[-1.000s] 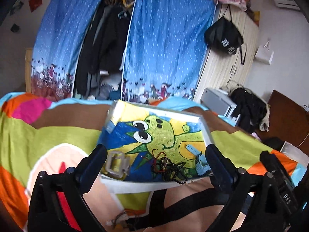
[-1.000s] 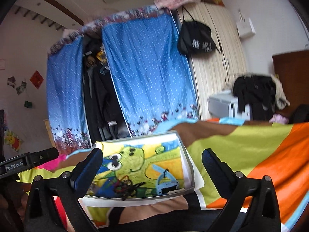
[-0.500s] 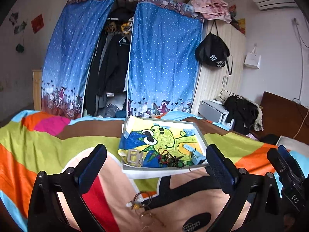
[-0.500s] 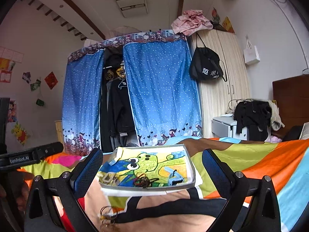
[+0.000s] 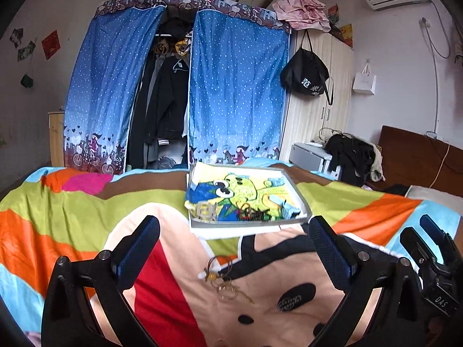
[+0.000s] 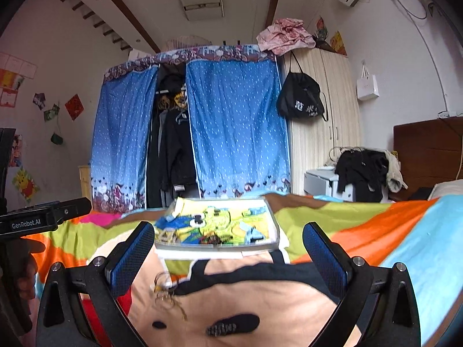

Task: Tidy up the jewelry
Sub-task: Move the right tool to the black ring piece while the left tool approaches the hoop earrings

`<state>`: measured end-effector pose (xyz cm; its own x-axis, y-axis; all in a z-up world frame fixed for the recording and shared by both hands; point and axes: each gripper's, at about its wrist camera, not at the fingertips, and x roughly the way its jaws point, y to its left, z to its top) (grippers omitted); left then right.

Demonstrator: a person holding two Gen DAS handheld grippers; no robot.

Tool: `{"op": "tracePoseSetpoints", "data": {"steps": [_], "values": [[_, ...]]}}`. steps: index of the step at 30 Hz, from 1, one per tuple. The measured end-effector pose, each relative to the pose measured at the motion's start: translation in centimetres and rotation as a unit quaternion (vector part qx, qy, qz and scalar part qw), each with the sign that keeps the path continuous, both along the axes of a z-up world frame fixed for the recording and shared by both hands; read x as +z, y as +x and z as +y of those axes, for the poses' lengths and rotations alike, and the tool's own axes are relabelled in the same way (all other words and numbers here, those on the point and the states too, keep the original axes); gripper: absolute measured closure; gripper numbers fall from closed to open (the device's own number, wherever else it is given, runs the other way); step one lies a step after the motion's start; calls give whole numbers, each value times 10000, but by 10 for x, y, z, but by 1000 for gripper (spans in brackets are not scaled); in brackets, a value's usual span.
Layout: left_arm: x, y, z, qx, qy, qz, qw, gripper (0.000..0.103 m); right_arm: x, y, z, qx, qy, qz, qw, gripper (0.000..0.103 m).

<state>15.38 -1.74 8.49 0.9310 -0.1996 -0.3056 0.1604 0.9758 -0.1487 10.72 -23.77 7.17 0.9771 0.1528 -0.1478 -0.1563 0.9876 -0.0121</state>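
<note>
A shallow tray [image 5: 301,202] [image 6: 273,225] lined with a cartoon dinosaur picture lies on the bed. Inside it are a pale chain bracelet [image 5: 206,210], dark beads [image 5: 252,213] and a light-blue watch strap [image 5: 286,206]. A small heap of gold-coloured jewelry [image 5: 222,277] [image 6: 166,290] lies loose on the blanket in front of the tray. My left gripper [image 5: 234,248] hovers above that heap, open and holding nothing. Farther right, my right gripper [image 6: 228,248] is open too, with the heap just inside its left finger [image 6: 130,257].
The colourful cartoon blanket [image 5: 72,217] covers the whole bed. Behind stand a blue curtained wardrobe [image 5: 231,86] with dark clothes, a wooden cupboard [image 5: 318,121] with a black bag, and a headboard [image 5: 416,156] at the right. The right gripper's body [image 5: 434,263] shows in the left view.
Both grippers have pulled back and up from the tray, so it looks smaller and farther away. The loose jewelry heap on the blanket has come fully into view. Both stayed open.
</note>
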Motion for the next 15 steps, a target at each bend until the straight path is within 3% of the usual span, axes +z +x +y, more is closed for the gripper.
{"op": "tracePoseSetpoints", "data": {"steps": [7, 15], "values": [[-31, -11, 7, -132, 149, 407, 9990, 2, -16, -15, -2, -404, -8, 639, 9971, 0], [-76, 0, 6, -391, 525, 1310, 9892, 2, -40, 8, -22, -756, 354, 1751, 9810, 0]]}}
